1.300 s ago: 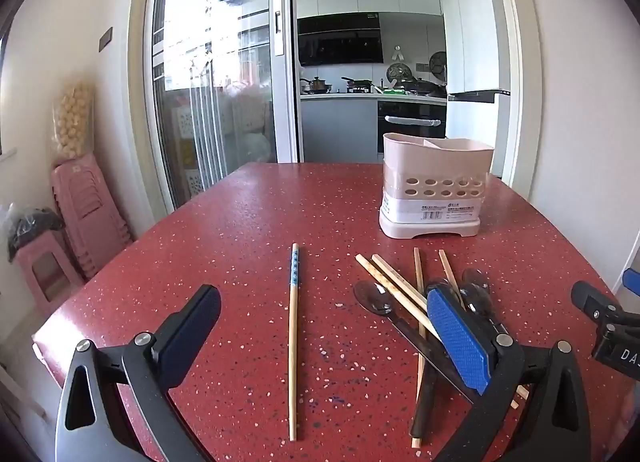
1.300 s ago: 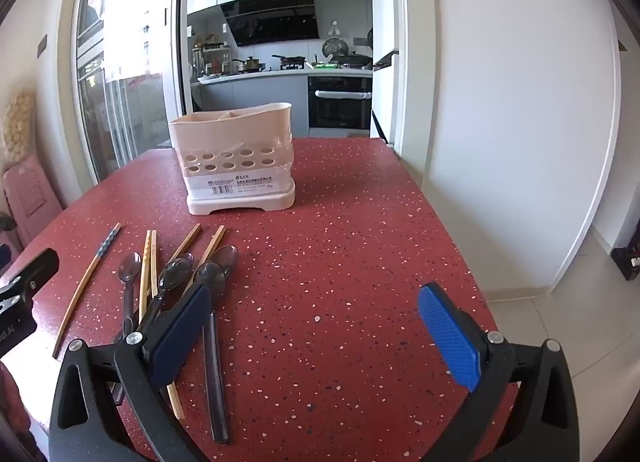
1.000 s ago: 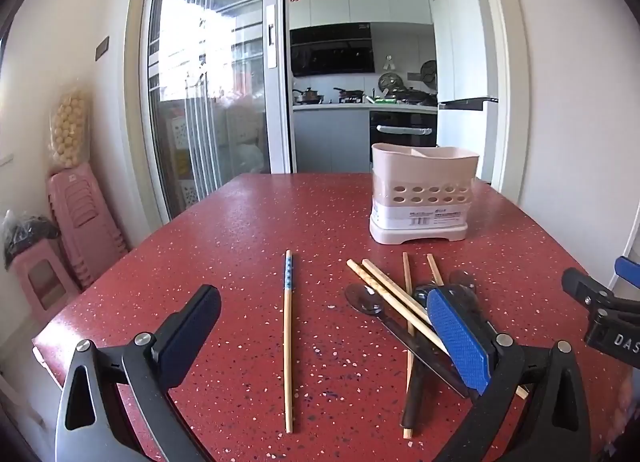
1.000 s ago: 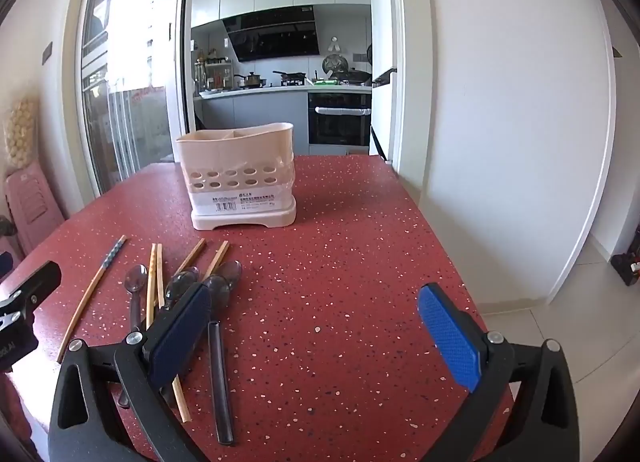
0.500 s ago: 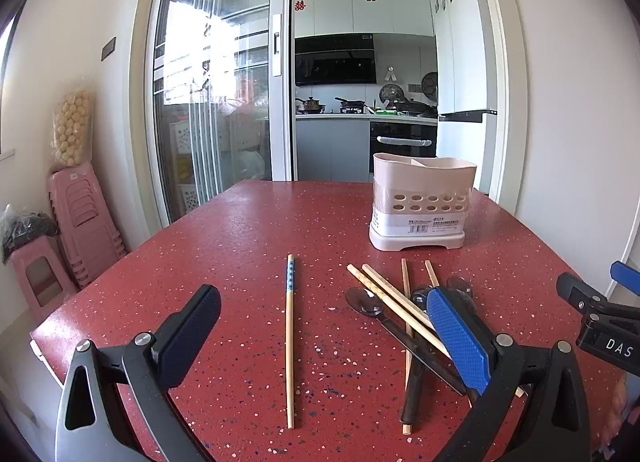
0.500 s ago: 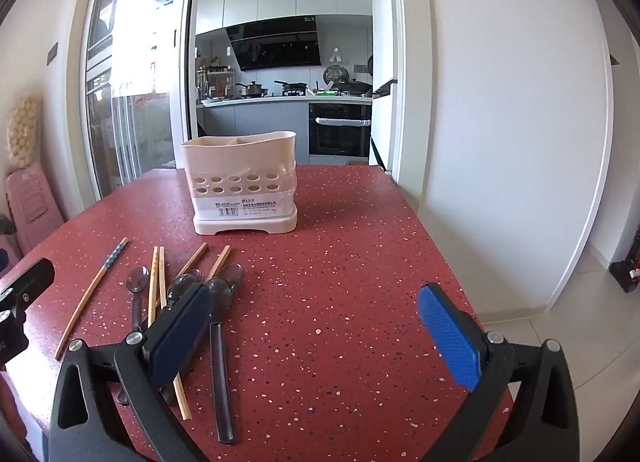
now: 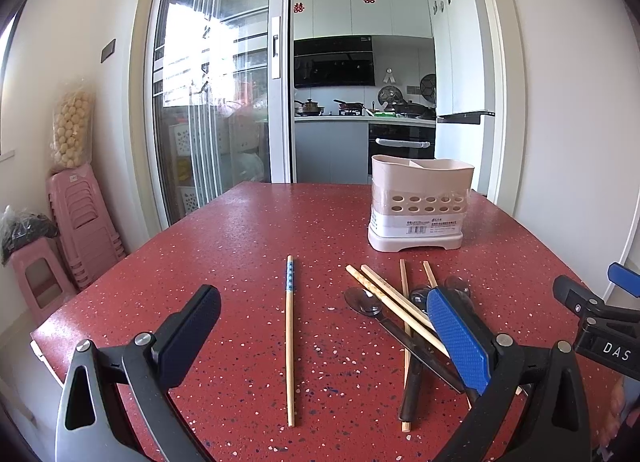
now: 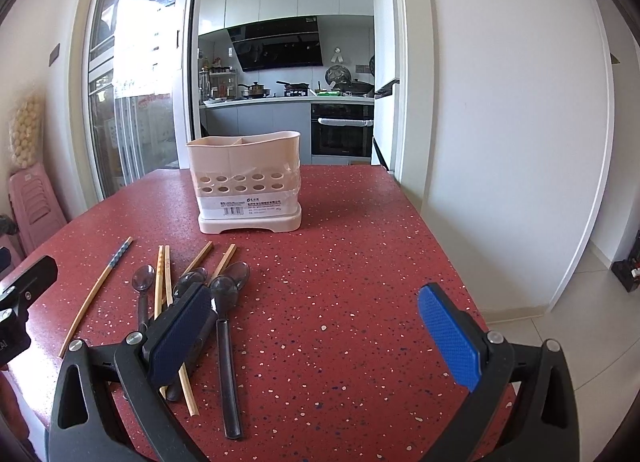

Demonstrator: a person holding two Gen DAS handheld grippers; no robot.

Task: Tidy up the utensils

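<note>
My left tool (image 7: 320,342) hangs above the red speckled table (image 7: 248,230) with its blue-padded fingers (image 7: 458,338) spread wide, holding nothing. Between them lies a lone wooden chopstick with a blue patterned band (image 7: 290,326), pointing away from me, apart from the rest. My right tool (image 8: 316,330) is likewise wide open and empty; its left finger (image 8: 180,334) hovers over the heap of plain wooden chopsticks (image 8: 162,282) and dark-handled clear spoons (image 8: 224,294), which cross one another. Whether the pad touches them I cannot tell. Beyond the heap stands the beige plastic utensil holder with round holes (image 8: 246,182), upright, well apart from the utensils, its divided top open. The table to the right of the heap is bare up to its edge, where a white wall (image 8: 520,122) stands close. At the left edge sit stacked pink plastic stools (image 7: 80,222).
</note>
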